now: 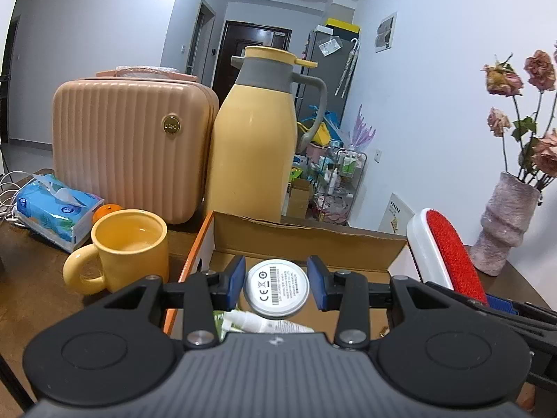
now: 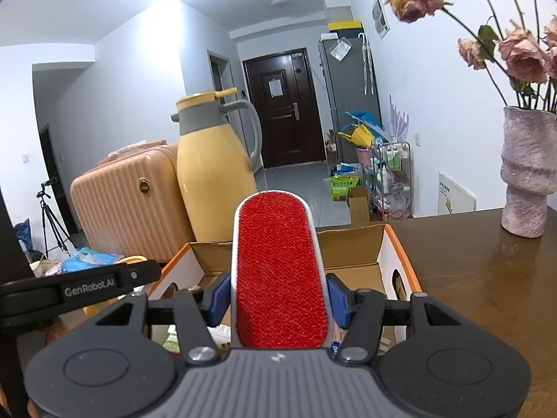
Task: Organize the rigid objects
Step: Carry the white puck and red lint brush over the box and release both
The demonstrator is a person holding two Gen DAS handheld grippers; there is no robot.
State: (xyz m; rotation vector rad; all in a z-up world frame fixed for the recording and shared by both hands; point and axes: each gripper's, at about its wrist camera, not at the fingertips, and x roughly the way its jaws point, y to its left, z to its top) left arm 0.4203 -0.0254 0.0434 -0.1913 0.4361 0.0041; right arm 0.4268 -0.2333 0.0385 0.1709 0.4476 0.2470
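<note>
The lint brush (image 1: pixel 447 249), red-faced in a white frame, stands at the right edge of the left wrist view, tilted over the cardboard box (image 1: pixel 310 240) and clamped low down by the right gripper (image 1: pixel 501 304), whose blue pad shows at its base. In the same view we see a yellow mug (image 1: pixel 130 249) left of the box, a tissue pack (image 1: pixel 55 214) and an orange (image 1: pixel 108 211) behind it, then a peach case (image 1: pixel 128 146) and a yellow thermos (image 1: pixel 256 146) at the box's far side. A vase (image 1: pixel 503 224) of dried roses sits at right on the tabletop (image 1: pixel 31 292). At lower centre our left gripper (image 1: pixel 276 284) has its jaws apart, a round white puck (image 1: pixel 276 289) lying in the box between the pads without touching either.

The right wrist view alone shows the brush (image 2: pixel 280 271) head-on: it fills the centre, and our right gripper (image 2: pixel 280 301) has its jaws closed against both its white sides. The box (image 2: pixel 397 261) lies beneath it, the thermos (image 2: pixel 212 174) and case (image 2: pixel 128 195) beyond, the vase (image 2: pixel 529 174) at right. The left gripper's (image 2: pixel 75 291) black arm crosses the lower left.
</note>
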